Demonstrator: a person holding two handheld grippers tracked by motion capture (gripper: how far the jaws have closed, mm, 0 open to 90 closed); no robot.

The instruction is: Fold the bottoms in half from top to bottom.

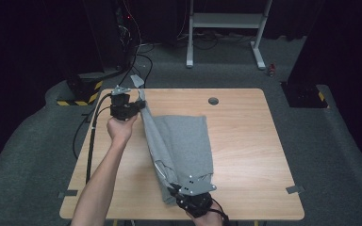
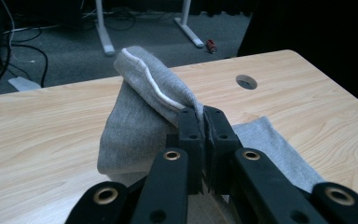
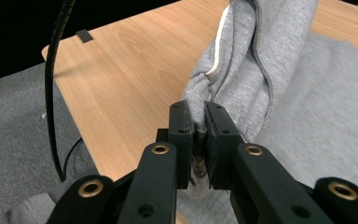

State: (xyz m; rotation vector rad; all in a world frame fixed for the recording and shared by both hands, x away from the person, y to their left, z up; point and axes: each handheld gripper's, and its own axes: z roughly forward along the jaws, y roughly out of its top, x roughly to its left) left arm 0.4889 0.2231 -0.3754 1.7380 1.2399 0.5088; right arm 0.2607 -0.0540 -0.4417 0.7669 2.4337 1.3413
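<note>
Wooden table (image 1: 245,141), grey carpet (image 1: 339,141), dark room

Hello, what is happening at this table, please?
A person is handling a grey garment on a wooden table, seemingly folding it. The left tool is shut on its far edge, and the right tool is shut on its near edge. That side is lifted; the rest lies flat.

No text, label, brand or number could be read anywhere; only unlettered yellow-and-black hazard stripes (image 1: 82,96) were seen on the floor.
</note>
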